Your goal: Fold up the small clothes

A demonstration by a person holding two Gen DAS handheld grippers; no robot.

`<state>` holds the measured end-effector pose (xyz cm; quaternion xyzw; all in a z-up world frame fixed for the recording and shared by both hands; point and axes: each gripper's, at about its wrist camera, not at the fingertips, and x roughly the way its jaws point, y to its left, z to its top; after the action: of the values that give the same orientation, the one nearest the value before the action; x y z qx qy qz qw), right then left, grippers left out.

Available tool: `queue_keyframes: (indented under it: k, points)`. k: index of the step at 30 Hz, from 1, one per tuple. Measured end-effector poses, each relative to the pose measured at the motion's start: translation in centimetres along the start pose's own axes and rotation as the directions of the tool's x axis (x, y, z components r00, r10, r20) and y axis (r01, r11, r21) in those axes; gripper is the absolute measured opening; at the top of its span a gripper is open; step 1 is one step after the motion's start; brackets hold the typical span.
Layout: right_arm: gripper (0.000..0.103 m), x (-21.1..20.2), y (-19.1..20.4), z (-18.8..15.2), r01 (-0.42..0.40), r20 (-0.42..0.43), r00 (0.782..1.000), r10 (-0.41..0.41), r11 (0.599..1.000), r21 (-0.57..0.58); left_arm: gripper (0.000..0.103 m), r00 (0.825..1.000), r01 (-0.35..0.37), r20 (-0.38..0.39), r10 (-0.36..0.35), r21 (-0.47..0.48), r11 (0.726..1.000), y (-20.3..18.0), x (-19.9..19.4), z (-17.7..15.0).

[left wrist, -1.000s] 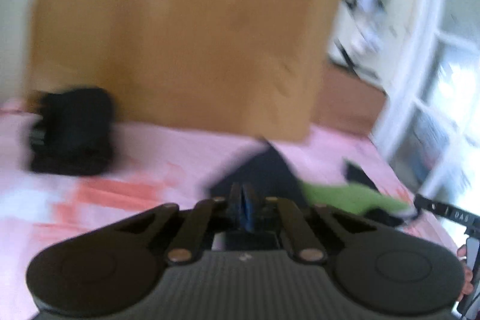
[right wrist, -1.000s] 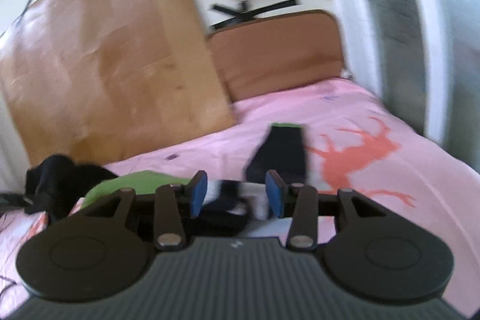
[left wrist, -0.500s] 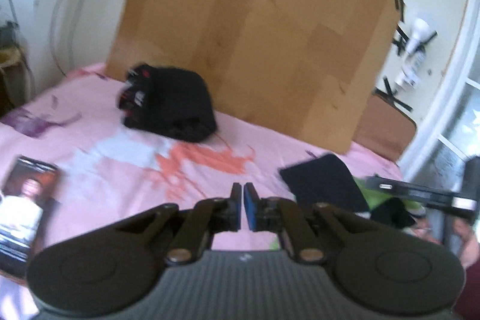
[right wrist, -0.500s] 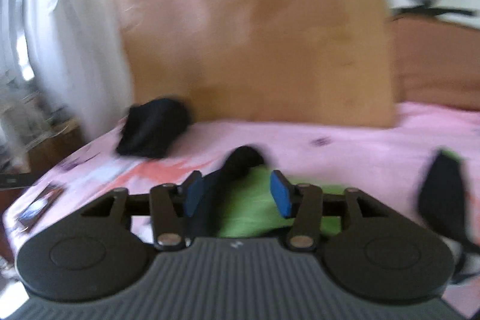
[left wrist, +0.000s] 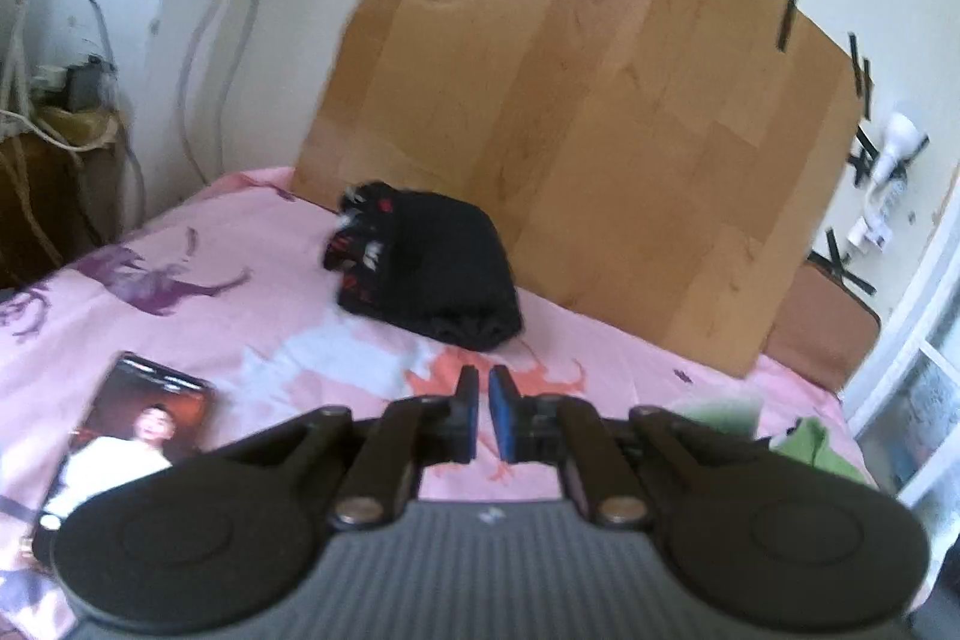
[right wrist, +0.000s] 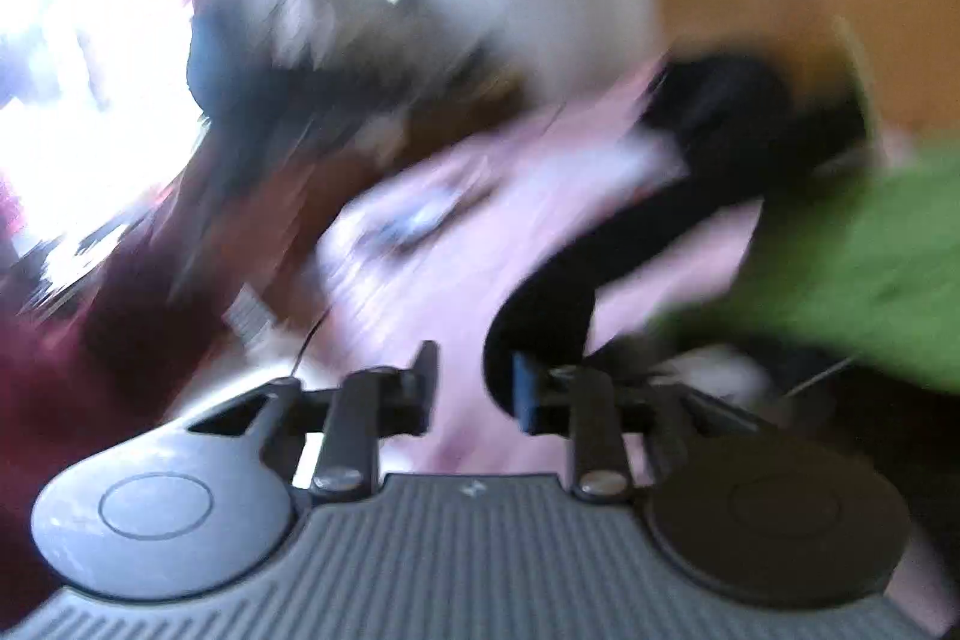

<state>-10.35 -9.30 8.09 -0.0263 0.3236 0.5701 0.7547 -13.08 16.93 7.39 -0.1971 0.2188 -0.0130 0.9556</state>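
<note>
bare sheet (left wrist: pixel 288 316) ahead, black pile (left wrist: pixel 432 268) beyond

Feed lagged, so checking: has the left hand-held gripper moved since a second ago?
Yes. The left hand-held gripper swung left: the cardboard slid right in its view, and a photo came into sight.

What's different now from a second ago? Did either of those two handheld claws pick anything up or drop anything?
The left gripper swung leftward: the folded black bundle of clothes now sits ahead of it and a printed photo card shows on the pink bedsheet. Its jaws went from pinching dark cloth to nearly shut on nothing. The right gripper swung left too, heavily blurred, toward a green garment. Its jaws stayed open and empty.
</note>
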Motion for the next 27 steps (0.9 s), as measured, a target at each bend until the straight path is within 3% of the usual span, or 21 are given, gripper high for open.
queue_keyframes:
  k: [2,4,5,7,8,10,13,15,16,17,21,23,25,27]
  points:
    - [0.036,0.7,0.4,-2.0,0.045,-0.086,0.995,-0.046,0.999,-0.018,0.009,0.999,0.034,-0.035,-0.033,0.039,0.999,-1.4,1.4,-0.5]
    - [0.036,-0.2,0.0,-3.2,0.107,-0.092,0.990,-0.105,0.994,0.016,0.022,0.996,0.071,-0.068,-0.065,0.090,0.993,-3.4,2.8,-1.2]
    - [0.036,-1.4,-0.2,-3.4,0.118,-0.062,0.991,-0.115,0.992,0.047,0.027,0.993,0.094,-0.085,-0.084,0.114,0.989,-4.2,3.5,-1.5]
    - [0.036,-4.7,-0.4,-3.2,0.145,0.036,0.988,-0.148,0.986,0.085,0.057,0.986,0.139,-0.110,-0.121,0.168,0.976,-5.9,4.9,-2.2]
    - [0.038,-6.2,-0.4,-2.9,0.166,0.081,0.981,-0.173,0.982,0.089,0.062,0.984,0.158,-0.117,-0.137,0.196,0.968,-6.6,5.6,-2.6]
    - [0.048,-9.5,-0.4,-2.2,0.237,0.188,0.949,-0.252,0.967,0.098,0.090,0.975,0.199,-0.150,-0.167,0.232,0.952,-7.6,7.1,-3.3]
    - [0.069,-13.3,-1.5,-1.0,0.371,0.302,0.867,-0.396,0.918,0.139,0.095,0.955,0.254,-0.218,-0.202,0.249,0.935,-8.1,9.5,-4.8]
    - [0.087,-14.4,-2.9,0.0,0.432,0.329,0.821,-0.467,0.884,0.178,0.095,0.944,0.274,-0.258,-0.208,0.256,0.927,-8.2,10.2,-5.8]
    - [0.088,-15.0,-4.0,0.3,0.450,0.330,0.807,-0.490,0.872,0.193,0.096,0.934,0.299,-0.277,-0.226,0.258,0.919,-8.1,10.2,-6.4]
    - [0.088,-14.3,-5.7,1.3,0.456,0.323,0.805,-0.498,0.867,0.200,0.097,0.927,0.318,-0.289,-0.240,0.263,0.911,-8.1,10.2,-6.9]
    - [0.091,-12.9,-9.6,3.7,0.389,0.234,0.874,-0.425,0.902,0.185,0.103,0.907,0.360,-0.329,-0.263,0.285,0.888,-8.0,9.7,-8.9]
    - [0.091,-10.9,-10.2,5.1,0.387,0.194,0.891,-0.410,0.910,0.146,0.101,0.903,0.352,-0.354,-0.244,0.281,0.893,-7.7,10.0,-9.7]
    - [0.091,-9.3,-10.8,6.0,0.374,0.128,0.914,-0.385,0.922,0.100,0.081,0.900,0.338,-0.371,-0.227,0.266,0.903,-7.4,10.6,-10.4]
    - [0.088,-8.3,-11.9,5.7,0.346,0.053,0.934,-0.352,0.933,0.097,0.051,0.916,0.312,-0.345,-0.203,0.296,0.903,-7.7,10.3,-10.6]
